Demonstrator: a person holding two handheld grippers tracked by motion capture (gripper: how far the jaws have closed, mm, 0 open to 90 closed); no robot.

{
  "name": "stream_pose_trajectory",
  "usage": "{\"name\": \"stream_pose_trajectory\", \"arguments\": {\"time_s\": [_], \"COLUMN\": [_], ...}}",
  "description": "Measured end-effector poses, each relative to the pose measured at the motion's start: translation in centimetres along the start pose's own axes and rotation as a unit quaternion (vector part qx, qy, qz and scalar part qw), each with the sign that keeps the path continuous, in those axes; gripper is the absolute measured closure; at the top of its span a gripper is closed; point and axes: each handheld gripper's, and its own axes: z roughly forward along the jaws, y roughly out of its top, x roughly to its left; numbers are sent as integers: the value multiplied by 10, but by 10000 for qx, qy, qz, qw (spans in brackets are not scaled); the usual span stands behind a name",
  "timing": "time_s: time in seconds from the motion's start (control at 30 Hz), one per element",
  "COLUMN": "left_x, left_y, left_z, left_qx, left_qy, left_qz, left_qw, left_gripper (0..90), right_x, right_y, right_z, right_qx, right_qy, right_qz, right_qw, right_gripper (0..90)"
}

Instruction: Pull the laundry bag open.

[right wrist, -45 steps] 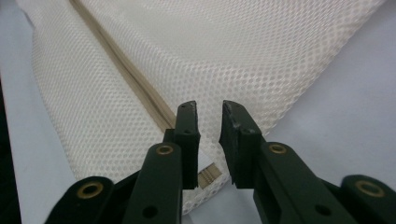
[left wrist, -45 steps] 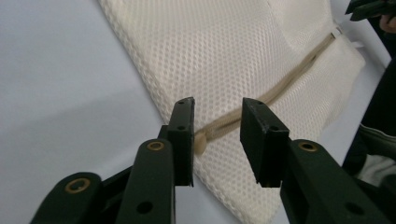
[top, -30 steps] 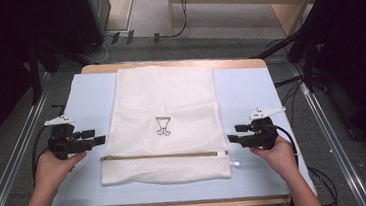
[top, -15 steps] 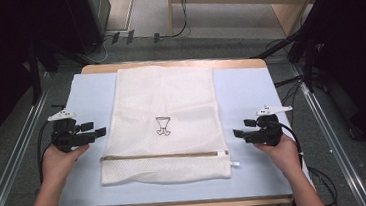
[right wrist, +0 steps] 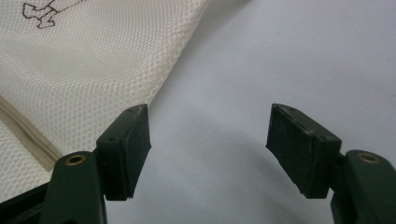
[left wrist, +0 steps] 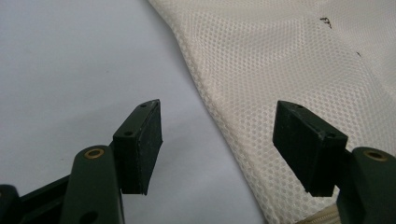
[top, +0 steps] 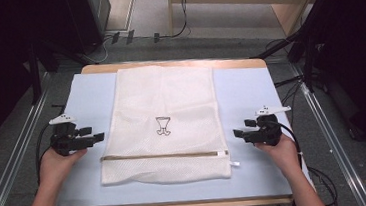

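I hold both grippers spread and empty: left gripper (top: 92, 137) just beside the mesh bag (top: 165, 119)'s left edge, right gripper (top: 240, 133) just beside its right edge, bag lengthwise between them.

Both bare forearms rise from the bottom corners of the high view. The left hand (top: 58, 164) holds the black two-jaw left gripper (top: 96, 137) at middle left, jaws parted; the right hand (top: 280, 147) holds its black twin (top: 237, 133) at middle right, likewise agape, both pointing inward.
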Motion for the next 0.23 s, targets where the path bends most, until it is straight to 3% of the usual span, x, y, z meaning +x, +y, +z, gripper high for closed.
{"name": "stream_pose_trajectory", "arguments": {"time_s": [0.23], "left_x": [3], "left_y": [0], "left_z": [0], "left_qx": [-18], "left_qy": [14], "left_qz": [-93], "left_qw": [10000], "left_gripper": [332], "right_x": [-1], "right_y": [-1], "right_z": [1], "right_qx": [43], "right_qy": [-43], "right_qz": [9], "right_qw": [10000], "right_gripper": [312]}}
